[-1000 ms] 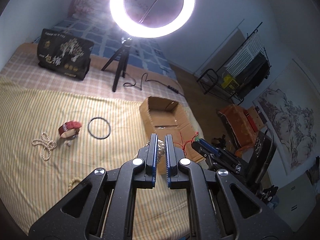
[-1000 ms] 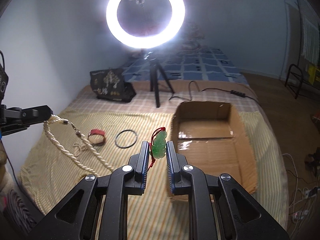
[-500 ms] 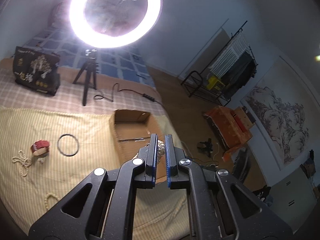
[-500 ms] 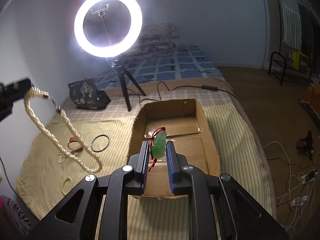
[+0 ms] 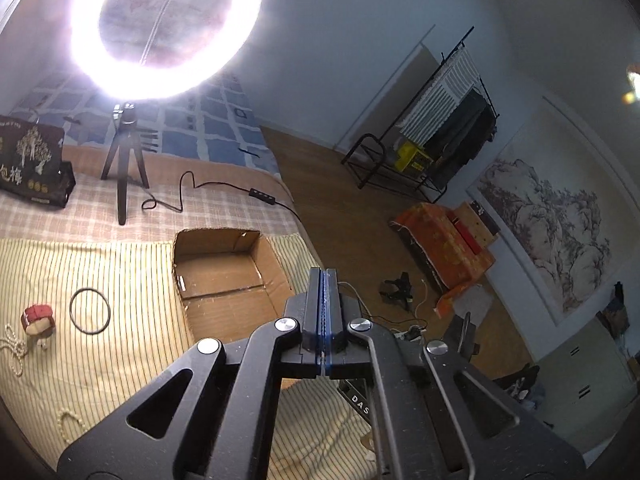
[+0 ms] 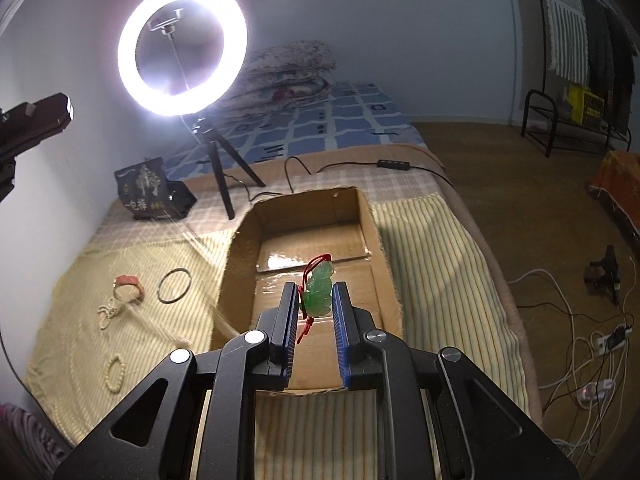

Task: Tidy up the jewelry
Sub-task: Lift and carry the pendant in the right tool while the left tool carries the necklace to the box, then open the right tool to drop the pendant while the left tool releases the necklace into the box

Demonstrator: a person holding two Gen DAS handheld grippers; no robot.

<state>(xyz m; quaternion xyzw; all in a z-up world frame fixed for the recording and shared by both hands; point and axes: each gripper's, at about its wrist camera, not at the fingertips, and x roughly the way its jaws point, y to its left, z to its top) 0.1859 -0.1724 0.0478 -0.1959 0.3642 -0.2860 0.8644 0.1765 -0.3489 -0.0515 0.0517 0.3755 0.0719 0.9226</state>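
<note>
right gripper (image 6: 316, 300) clamps green pendant (image 6: 319, 290) above cardboard box (image 6: 376, 236) | left gripper (image 5: 323, 304) closed, empty

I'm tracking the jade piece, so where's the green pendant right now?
In the right wrist view, the green pendant is pinched in the right claw, held above the near end of the open cardboard box on the bed.

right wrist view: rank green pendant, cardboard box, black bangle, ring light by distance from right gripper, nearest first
1. green pendant, clamped in the right gripper
2. cardboard box, just beyond and below
3. black bangle, left on the striped cloth
4. ring light, far back, upper left
</note>
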